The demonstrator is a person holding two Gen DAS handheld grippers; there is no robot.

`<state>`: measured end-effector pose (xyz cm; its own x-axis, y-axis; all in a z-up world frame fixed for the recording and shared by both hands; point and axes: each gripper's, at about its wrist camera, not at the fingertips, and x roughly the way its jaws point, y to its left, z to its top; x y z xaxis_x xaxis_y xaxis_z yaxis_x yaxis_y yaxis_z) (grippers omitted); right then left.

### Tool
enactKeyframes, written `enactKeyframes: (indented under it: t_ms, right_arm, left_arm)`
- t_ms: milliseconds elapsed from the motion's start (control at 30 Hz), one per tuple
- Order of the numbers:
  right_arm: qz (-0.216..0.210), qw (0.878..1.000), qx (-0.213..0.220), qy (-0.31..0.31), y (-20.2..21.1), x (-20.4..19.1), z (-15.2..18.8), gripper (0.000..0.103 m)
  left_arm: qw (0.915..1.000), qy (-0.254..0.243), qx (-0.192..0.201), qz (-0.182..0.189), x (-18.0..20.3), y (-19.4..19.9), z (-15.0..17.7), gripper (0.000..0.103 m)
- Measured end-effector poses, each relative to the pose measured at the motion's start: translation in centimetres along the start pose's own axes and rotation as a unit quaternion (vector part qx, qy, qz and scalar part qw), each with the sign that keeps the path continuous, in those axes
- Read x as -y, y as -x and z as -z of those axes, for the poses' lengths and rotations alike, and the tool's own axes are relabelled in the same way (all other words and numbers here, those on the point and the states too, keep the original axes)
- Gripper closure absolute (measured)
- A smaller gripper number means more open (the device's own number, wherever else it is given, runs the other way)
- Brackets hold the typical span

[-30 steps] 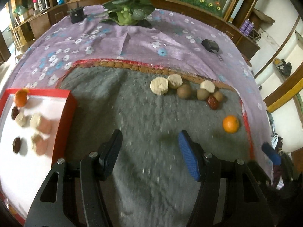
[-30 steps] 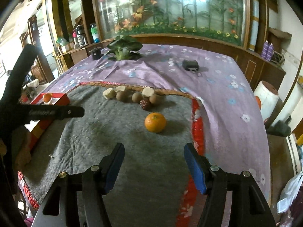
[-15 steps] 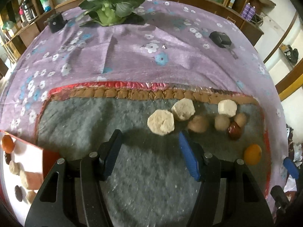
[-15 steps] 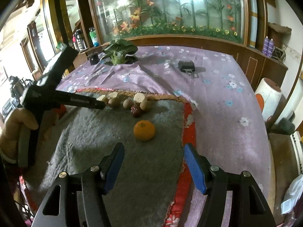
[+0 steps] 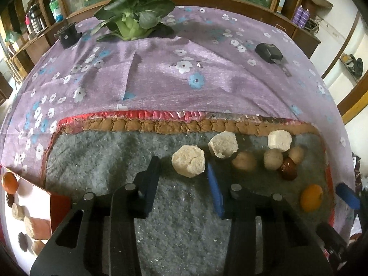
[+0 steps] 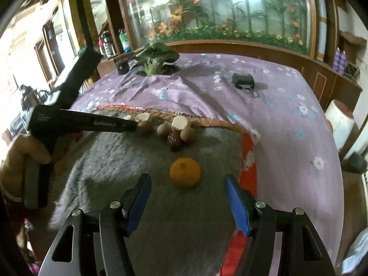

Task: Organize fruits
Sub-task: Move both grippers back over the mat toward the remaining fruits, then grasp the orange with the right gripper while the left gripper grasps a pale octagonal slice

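Note:
On the grey mat (image 5: 110, 161), a row of fruits lies near the far edge: a pale lumpy piece (image 5: 188, 163), a second (image 5: 223, 147), a third (image 5: 279, 140), brown round fruits (image 5: 244, 161), a dark red date (image 5: 288, 169) and an orange (image 5: 311, 197). My left gripper (image 5: 184, 173) is open, its jaws on either side of the nearest pale piece, just short of it. My right gripper (image 6: 186, 194) is open, close behind the orange (image 6: 185, 171). The red-rimmed white tray (image 5: 58, 203) at left holds several sorted fruits.
A purple flowered cloth (image 5: 184, 80) covers the table beyond the mat. A leafy green vegetable (image 5: 133, 11), a black cylinder (image 5: 67, 35) and a black box (image 5: 268, 52) sit at the far side. The left gripper's body (image 6: 80, 122) crosses the right wrist view.
My left gripper has swung from the tray side forward to the fruit row, now flanking the nearest pale piece. My right gripper has closed in on the orange.

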<state>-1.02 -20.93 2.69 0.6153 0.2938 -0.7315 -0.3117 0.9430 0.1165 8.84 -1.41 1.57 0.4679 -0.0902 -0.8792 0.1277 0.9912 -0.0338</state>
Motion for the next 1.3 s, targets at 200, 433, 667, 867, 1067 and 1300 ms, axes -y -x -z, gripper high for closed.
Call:
enactKeyframes:
  t_ms: [200,433,667,867,1067,1300]
  right_arm:
    - [0.005,0.999,-0.031,0.037,-3.0,-0.7,-0.6,0.066]
    - [0.010,0.999,-0.016,0.028,-1.7,-0.9,-0.1,0.070]
    - [0.012,1.000,0.001,0.019,0.6,-2.3,0.7,0.070]
    - [0.013,1.000,0.004,0.012,1.2,-4.1,1.6,0.070]
    - [0.023,0.999,0.002,0.032,1.4,-6.3,1.9,0.070]
    - [0.025,0.998,0.008,0.048,1.9,-8.6,1.4,0.070]
  left_arm:
    - [0.9999,-0.010,0.002,-0.007,0.2,0.0,0.0,0.064]
    - [0.9999,-0.011,0.002,-0.007,0.5,0.7,0.5,0.076]
    - [0.9996,-0.007,0.019,-0.022,0.5,3.0,3.2,0.076]
    - [0.9991,0.001,0.033,-0.025,-0.1,5.2,6.2,0.075]
    - [0.9983,0.009,0.049,-0.030,-1.1,7.1,8.4,0.075]
    - [0.9975,0.018,0.061,-0.031,-2.6,9.0,9.9,0.075]
